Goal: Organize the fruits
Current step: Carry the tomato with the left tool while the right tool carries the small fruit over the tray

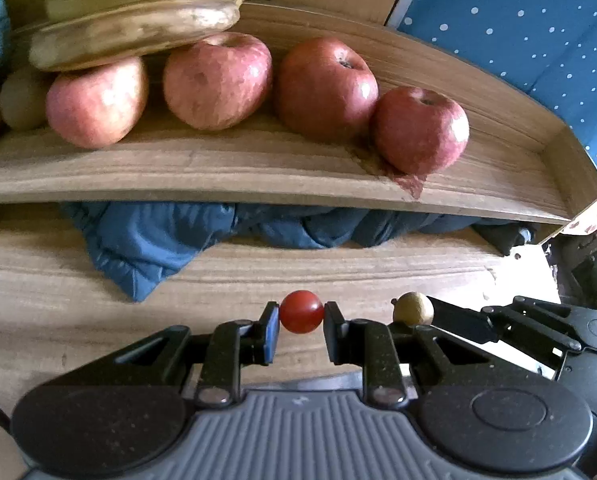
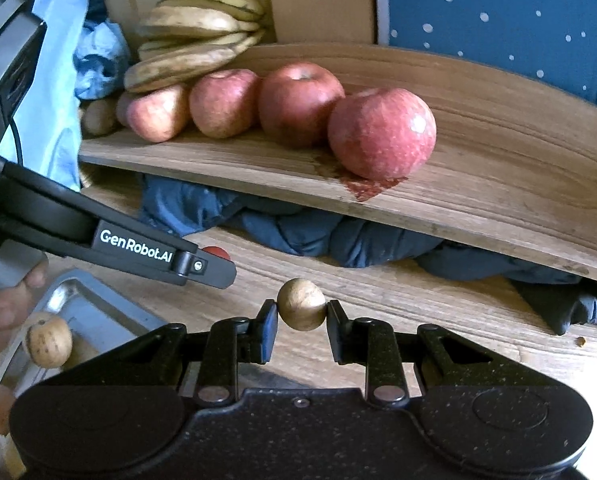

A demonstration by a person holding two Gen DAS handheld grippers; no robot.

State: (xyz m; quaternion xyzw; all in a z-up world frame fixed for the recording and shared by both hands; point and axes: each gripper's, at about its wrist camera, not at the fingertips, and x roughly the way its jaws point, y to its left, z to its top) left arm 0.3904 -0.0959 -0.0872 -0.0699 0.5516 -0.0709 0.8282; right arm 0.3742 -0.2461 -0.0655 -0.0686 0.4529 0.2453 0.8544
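Pinching a small red cherry tomato [image 1: 301,312] between its pads, your left hand-held gripper [image 1: 301,330] is closed on that fruit, which hangs clear of the wooden worktop [image 1: 38,288], in front of the wooden tray [image 1: 258,184] and lower than its near rim. Your right hand-held gripper [image 2: 301,328] is likewise clamped on a small round tan-brown fruit [image 2: 301,309], also in front of the tray and off the worktop surface. From the left wrist view, that tan fruit sits just to the right of the tomato, so your two tools are side by side.

On the tray, four red apples [image 1: 326,88] stand in a row; the rightmost apple [image 2: 381,133] is nearest the tray's front edge, and a reddish stain [image 2: 368,188] marks the wood just under it. A bunch of yellow, brown-flecked bananas [image 1: 138,32] lies at the tray's left end, resting partly on the leftmost apple. A dull green-brown fruit [image 1: 22,100] sits at the tray's left end, beside the leftmost apple.

Under the tray's front edge, a crumpled dark blue cloth [image 1: 158,240] spreads onto the worktop. In front of the tray and to its left, a metal tray [image 2: 86,312] holds more tan fruits [image 2: 49,341], and your fingers [image 2: 10,304] show beside it.
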